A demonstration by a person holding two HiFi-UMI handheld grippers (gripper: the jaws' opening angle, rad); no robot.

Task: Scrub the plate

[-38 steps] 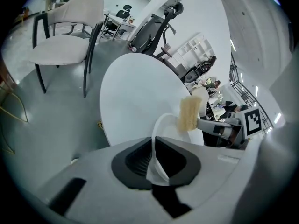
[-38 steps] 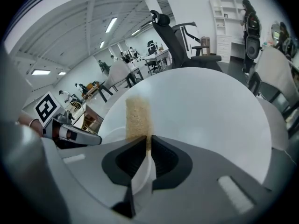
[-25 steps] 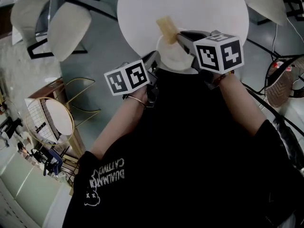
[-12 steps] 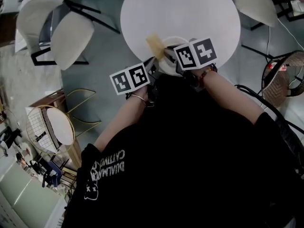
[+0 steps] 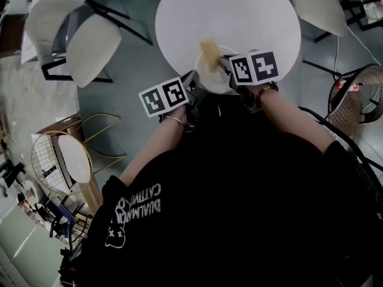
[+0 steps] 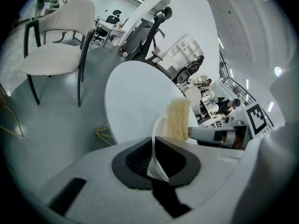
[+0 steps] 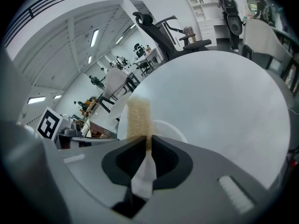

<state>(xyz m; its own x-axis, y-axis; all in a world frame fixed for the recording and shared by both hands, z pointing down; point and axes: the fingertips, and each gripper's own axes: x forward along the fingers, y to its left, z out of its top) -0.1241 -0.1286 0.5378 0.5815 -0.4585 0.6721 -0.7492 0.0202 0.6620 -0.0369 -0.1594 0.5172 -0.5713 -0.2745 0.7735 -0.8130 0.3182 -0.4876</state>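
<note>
Pinched the plate (image 5: 215, 79) by its rim in left gripper (image 6: 153, 148) to steady it, clamped sponge (image 5: 209, 48) in right gripper (image 7: 147, 143), reaching ahead over the plate for scrubbing

— What stands around the round white bench (image 5: 251, 11)?
— Two pale chairs (image 5: 93, 43) at its left, a third chair (image 5: 320, 5) at its right, a woven basket (image 5: 353, 103) farther right on the floor.
</note>
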